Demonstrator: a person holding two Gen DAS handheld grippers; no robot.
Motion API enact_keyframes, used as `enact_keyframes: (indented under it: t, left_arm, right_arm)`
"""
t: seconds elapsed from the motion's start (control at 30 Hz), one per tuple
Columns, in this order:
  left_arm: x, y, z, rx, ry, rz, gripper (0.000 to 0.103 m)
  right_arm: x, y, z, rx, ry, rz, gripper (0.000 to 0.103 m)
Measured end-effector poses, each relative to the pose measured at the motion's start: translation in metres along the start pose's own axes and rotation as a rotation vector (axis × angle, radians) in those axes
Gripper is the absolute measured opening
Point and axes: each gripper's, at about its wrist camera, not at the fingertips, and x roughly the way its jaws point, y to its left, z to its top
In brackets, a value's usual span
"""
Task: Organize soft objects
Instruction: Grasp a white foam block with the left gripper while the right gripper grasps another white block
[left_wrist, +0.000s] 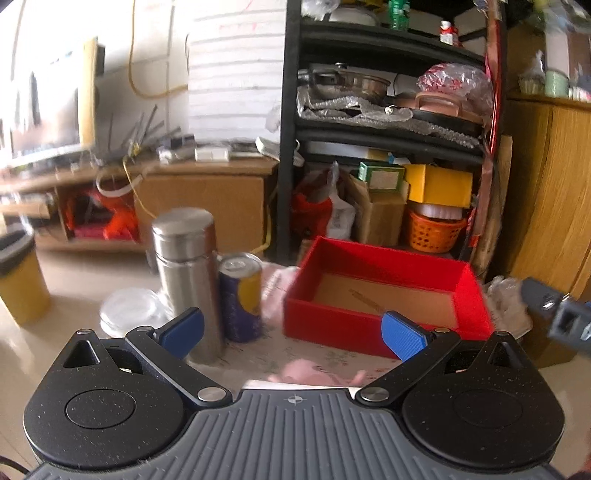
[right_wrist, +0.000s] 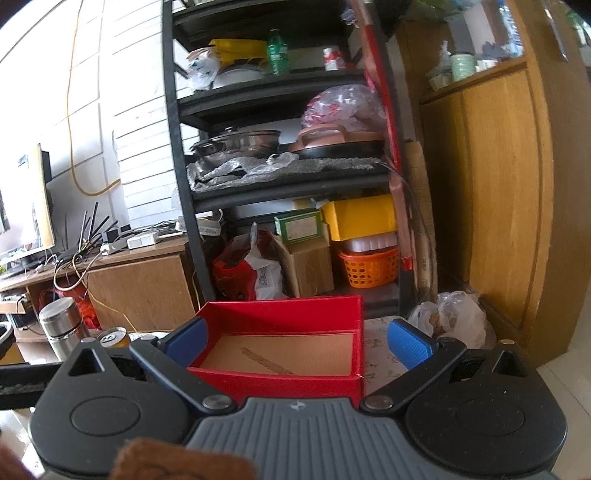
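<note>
**Pink soft thing on the surface, red box bare inside**

We see a pink soft thing (left_wrist: 317, 373) lying on the surface (left_wrist: 258, 354), just in front of our left gripper (left_wrist: 293, 332) and partly hidden by the gripper's body; it is blurred, so we cannot tell what it is. Our left gripper hangs above it with its blue fingers (left_wrist: 404, 334) spread wide and nothing between them. Just beyond lies the red box (left_wrist: 369, 325), its cardboard floor bare apart from a strip of tape.

In the right wrist view, our right gripper (right_wrist: 299, 341) is likewise released, fingers (right_wrist: 410, 345) wide apart, with the red box (right_wrist: 280, 380) straight ahead and below it. A brown fuzzy thing (right_wrist: 155, 459) shows at the bottom edge of that view, below the gripper body; we cannot tell whether it lies on the surface.

Left of the box stand a purple and yellow can (left_wrist: 240, 295) and, just beside it, a steel flask (left_wrist: 184, 273), both upright. A clear glass dish (left_wrist: 129, 310) sits left of the flask. A crumpled plastic bag (right_wrist: 450, 317) lies to the right of the box. Behind the surface we see a black shelf rack (right_wrist: 280, 184) carrying pots, boxes and an orange basket (right_wrist: 369, 269).
</note>
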Motion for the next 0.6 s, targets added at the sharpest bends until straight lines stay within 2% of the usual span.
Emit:
enact_keyframes:
  t: [0.13, 0.23, 0.37, 0.43, 0.53, 0.6]
  left_arm:
    - [0.000, -0.002, -0.005, 0.030, 0.021, -0.011, 0.098]
    - [0.001, 0.005, -0.008, 0.041, 0.051, -0.078, 0.098]
    - [0.004, 0.019, -0.016, 0.058, 0.074, -0.077, 0.097]
    - [0.006, 0.028, -0.021, 0.029, 0.102, -0.086, 0.097]
    - [0.010, 0.042, -0.025, -0.039, 0.163, -0.164, 0.097]
    - [0.008, 0.049, -0.025, -0.033, 0.176, -0.212, 0.096]
  right_arm:
    - [0.000, -0.005, -0.002, 0.008, 0.033, -0.007, 0.079]
    - [-0.001, -0.007, -0.003, 0.008, 0.059, 0.009, 0.079]
    - [-0.008, -0.009, -0.009, -0.045, 0.086, 0.023, 0.079]
    - [-0.008, -0.011, -0.013, -0.056, 0.096, 0.014, 0.079]
    - [-0.003, -0.014, -0.012, -0.038, 0.137, 0.042, 0.079]
    - [0.002, -0.012, -0.011, -0.043, 0.173, 0.096, 0.079]
